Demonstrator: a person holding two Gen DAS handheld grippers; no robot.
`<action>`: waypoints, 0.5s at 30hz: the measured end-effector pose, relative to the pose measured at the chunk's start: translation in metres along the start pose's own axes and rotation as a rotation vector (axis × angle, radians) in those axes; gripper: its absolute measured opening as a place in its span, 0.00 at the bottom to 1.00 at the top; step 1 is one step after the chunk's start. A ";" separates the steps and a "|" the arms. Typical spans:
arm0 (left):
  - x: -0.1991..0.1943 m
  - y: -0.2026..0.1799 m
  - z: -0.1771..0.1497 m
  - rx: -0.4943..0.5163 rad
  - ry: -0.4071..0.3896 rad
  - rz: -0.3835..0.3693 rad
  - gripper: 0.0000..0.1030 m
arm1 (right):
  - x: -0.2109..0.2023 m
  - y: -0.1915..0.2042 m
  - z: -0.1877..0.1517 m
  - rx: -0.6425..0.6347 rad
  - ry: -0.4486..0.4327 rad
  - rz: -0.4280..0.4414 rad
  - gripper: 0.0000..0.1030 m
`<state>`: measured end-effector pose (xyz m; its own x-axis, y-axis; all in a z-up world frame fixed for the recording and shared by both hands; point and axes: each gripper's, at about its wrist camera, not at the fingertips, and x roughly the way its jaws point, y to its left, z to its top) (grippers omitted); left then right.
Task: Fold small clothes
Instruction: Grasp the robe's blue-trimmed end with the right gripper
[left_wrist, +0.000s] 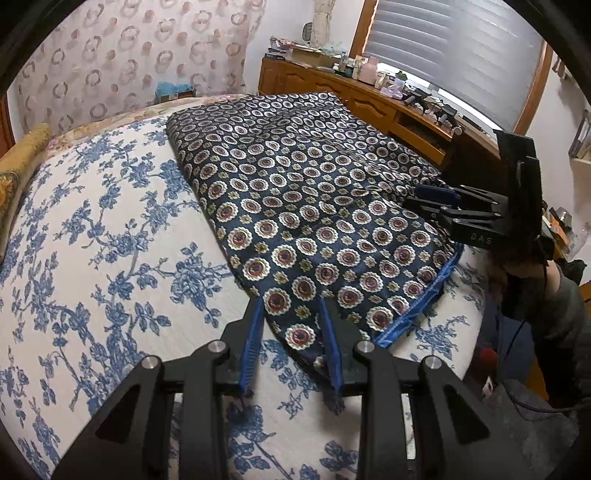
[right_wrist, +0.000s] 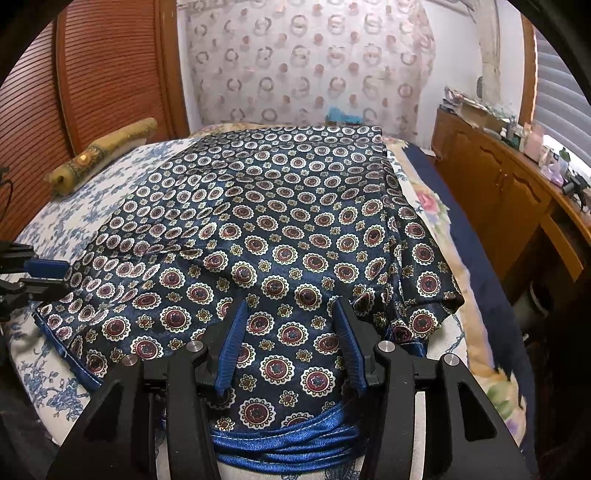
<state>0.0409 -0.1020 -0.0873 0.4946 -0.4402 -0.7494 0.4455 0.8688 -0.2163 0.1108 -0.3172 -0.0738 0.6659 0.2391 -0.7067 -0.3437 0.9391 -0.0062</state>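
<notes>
Your patterned shorts lie flat on the bed, long axis toward 12 o'clock; your right claw, wide, straddles the waistband; your left claw, also wide, straddles the near corner.

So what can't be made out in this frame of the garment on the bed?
- Garment type: folded, shape unclear in both views.
- Blue waistband: partly behind right tongs, right wrist view.
- Left tongs: whether the pads pinch the fabric corner is unclear.
- Dresser clutter: too small.

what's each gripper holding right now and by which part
Nothing looks clamped. Both are open over the patterned garment: the left gripper straddles a corner, the right gripper its blue waistband edge.
</notes>
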 end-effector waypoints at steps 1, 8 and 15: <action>0.000 -0.001 -0.001 0.002 0.003 -0.007 0.28 | 0.000 0.000 0.000 -0.001 0.001 0.002 0.48; -0.002 -0.004 -0.003 0.006 0.018 -0.075 0.09 | -0.006 0.001 0.001 -0.019 0.021 0.028 0.56; -0.028 -0.012 0.022 0.028 -0.093 -0.101 0.00 | -0.034 0.013 0.004 -0.070 0.001 0.094 0.61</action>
<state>0.0383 -0.1046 -0.0498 0.5126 -0.5451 -0.6633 0.5162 0.8131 -0.2693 0.0862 -0.3117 -0.0475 0.6282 0.3248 -0.7071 -0.4497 0.8931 0.0107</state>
